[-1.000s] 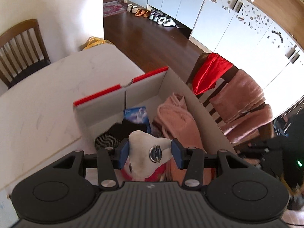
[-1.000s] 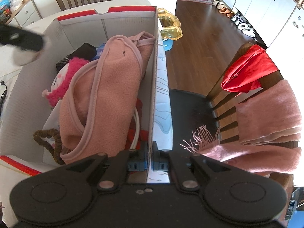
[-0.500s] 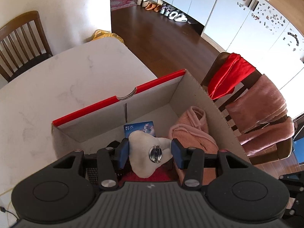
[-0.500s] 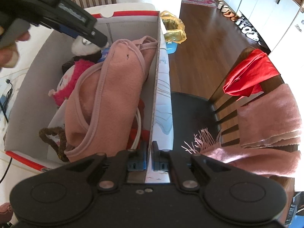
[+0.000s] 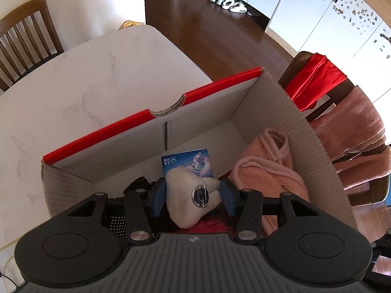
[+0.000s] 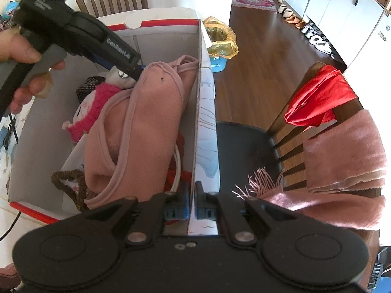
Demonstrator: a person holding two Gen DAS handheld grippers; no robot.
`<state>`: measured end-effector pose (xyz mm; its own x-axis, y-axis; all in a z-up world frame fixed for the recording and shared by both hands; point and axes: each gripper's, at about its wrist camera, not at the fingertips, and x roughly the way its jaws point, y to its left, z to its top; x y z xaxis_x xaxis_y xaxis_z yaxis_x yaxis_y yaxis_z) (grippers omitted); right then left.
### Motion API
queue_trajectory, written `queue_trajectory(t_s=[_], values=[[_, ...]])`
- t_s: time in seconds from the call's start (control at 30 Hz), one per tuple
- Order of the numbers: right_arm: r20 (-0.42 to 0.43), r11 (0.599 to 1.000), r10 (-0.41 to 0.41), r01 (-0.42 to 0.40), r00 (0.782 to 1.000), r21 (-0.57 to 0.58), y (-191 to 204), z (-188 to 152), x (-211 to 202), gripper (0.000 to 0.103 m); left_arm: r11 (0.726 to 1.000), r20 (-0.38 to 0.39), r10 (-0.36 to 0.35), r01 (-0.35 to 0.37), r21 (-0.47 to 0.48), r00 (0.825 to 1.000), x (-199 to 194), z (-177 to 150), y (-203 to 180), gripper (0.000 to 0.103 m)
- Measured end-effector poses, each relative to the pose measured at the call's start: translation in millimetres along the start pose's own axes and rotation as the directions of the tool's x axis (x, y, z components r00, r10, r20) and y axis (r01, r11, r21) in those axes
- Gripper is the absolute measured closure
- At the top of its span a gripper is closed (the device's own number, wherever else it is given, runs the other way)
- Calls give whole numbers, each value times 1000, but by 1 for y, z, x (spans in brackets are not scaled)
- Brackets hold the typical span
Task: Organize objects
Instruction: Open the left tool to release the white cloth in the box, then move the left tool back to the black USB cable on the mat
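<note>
Both grippers are closed on something: the left gripper (image 5: 193,195) pinches a cream plush piece with a metal key ring (image 5: 189,201) between its blue pads, and the right gripper (image 6: 193,211) has its fingers nearly together, clamped on the cardboard box wall (image 6: 196,131) with one pad on each side. In the left wrist view the plush piece hangs inside the open cardboard box (image 5: 117,131), above a blue printed packet (image 5: 187,162) lying on the box floor and just beside a folded pink garment (image 5: 266,173) that fills the right side. From the right wrist view the left gripper (image 6: 127,72) reaches down into the box from the far left, held by a hand (image 6: 27,56), its tip touching the top of the pink garment (image 6: 136,131). Beside that garment sit a pink-and-white plush toy (image 6: 85,112) and a brown braided cord (image 6: 70,183). The box rests on a white table (image 5: 73,92), with a wooden chair (image 6: 317,131) draped in red and pink cloth near its side.
</note>
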<state>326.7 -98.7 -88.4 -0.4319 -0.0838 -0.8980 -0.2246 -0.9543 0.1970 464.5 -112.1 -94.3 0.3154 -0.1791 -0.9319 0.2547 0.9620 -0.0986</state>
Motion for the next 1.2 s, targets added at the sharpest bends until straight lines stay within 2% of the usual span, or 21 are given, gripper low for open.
queue_trajectory(t_s=[0.1,0.33,0.43,0.63,0.83,0.97,1.03,1.2], values=[[-2,1000,1,-1,1000,1,0,1,-1,100,1000,4,-3,3,1,1000,1,-1,1,54],[-3,1000,-5,5,1000,-5,1,1,0,100,1000,19,-3,4,-6,1000,-6,-8,5,41],[-3,1000,-5,5,1000,-8,1,1,0,100,999,30,-30,31,-31,999,-15,-13,10,39],[-3,1000,-14,14,1000,-23,3,1,0,100,998,89,-57,59,-16,994,-55,-27,14,39],[-7,999,-20,20,1000,-34,4,0,2,100,996,159,-91,93,-9,983,-111,-49,34,39],[-11,999,-20,20,1000,-38,4,1,1,100,997,198,-62,71,-35,978,-145,-71,58,39],[-11,999,-20,19,1000,-39,4,1,2,100,997,208,-33,45,-55,978,-161,-85,75,32],[-14,999,-19,18,1000,-40,4,0,1,100,992,207,62,-38,-118,976,-187,-118,120,28]])
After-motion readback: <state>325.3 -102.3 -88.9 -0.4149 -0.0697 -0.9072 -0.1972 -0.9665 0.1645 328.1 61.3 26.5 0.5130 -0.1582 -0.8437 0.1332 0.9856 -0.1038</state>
